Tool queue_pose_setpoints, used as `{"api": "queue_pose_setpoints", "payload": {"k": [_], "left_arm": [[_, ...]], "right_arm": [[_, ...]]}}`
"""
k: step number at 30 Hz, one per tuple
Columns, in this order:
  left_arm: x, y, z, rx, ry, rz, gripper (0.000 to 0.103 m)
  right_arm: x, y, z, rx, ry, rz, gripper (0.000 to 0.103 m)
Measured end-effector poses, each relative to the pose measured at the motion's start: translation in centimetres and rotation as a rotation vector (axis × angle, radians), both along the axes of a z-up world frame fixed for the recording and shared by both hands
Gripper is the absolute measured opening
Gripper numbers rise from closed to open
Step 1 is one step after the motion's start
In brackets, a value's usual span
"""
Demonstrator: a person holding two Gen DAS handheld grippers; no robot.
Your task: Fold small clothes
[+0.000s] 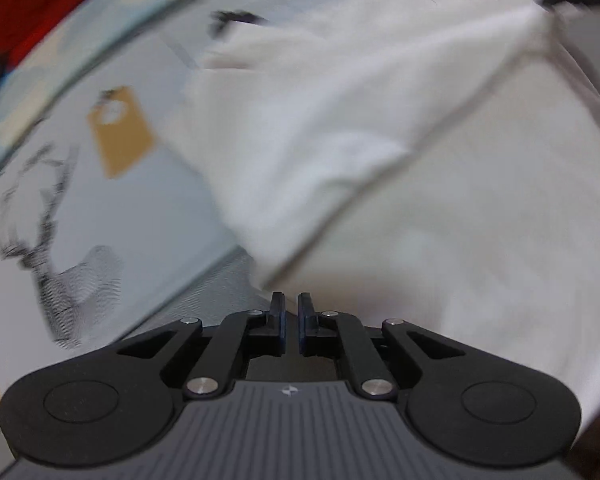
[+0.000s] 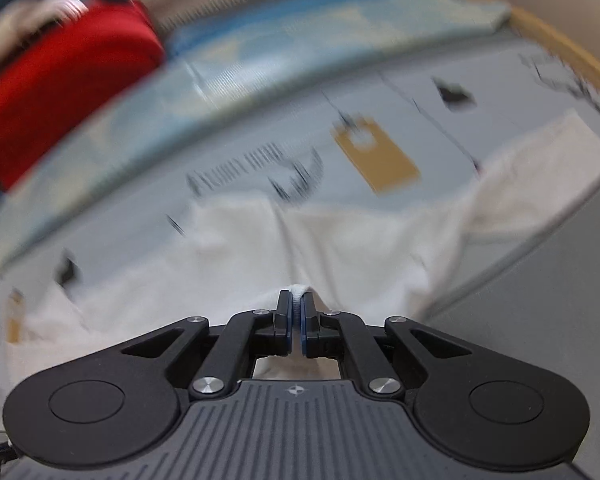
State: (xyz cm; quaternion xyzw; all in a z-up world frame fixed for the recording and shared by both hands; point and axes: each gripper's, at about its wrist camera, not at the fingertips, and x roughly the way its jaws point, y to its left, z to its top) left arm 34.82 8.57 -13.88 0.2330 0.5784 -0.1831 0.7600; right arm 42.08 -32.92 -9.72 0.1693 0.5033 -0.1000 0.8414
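motion blur smears my left view: the left tool (image 1: pixel 291 312) has its jaws nearly together over the white garment (image 1: pixel 400 152), and i see no cloth between them. on the right view, my right tool (image 2: pixel 296 312) is clamped on a garment fold (image 2: pixel 300 290) above the printed desk (image 2: pixel 260 152). that thin pinch could slip and collapse the fold.
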Motion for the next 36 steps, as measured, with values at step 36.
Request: {"api": "queue_pose_setpoints", "payload": {"k": [36], "left_arm": [[12.9, 5.8, -2.7, -0.367, -0.127, 0.783, 0.038]], "right_arm": [[1.6, 3.7, 1.3, 0.124, -0.080, 0.050, 0.005]]}}
